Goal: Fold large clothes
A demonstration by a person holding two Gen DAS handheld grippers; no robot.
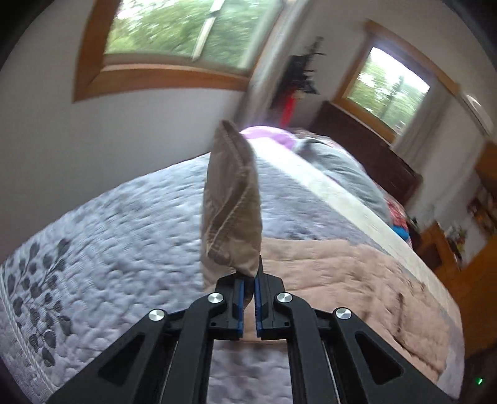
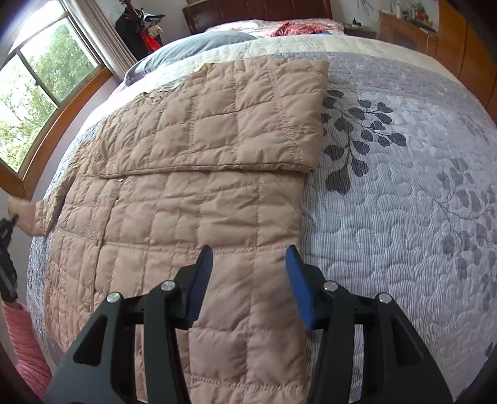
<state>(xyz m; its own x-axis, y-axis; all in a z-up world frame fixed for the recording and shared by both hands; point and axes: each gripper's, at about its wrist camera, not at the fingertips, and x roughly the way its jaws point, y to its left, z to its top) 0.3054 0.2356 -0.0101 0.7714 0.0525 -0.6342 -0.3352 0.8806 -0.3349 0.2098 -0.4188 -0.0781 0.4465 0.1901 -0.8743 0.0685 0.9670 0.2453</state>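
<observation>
A tan quilted jacket [image 2: 192, 192] lies spread on the bed, one sleeve [image 2: 248, 118] folded across its upper part. My right gripper [image 2: 250, 254] is open and hovers over the jacket's near right edge. My left gripper [image 1: 248, 279] is shut on the cuff of the other sleeve [image 1: 231, 199], which stands up from the jaws above the bed. In the right wrist view that sleeve end [image 2: 28, 217] and the left gripper [image 2: 6, 248] show at the far left edge. The rest of the jacket [image 1: 357, 279] lies to the right in the left wrist view.
The bed has a grey quilt with dark leaf print [image 2: 403, 186]. A grey pillow [image 2: 192, 46] and colourful items [image 2: 298, 28] lie near the dark headboard [image 2: 257, 12]. Windows [image 1: 186, 31] line the wall. Wooden furniture [image 2: 435, 37] stands at the far side.
</observation>
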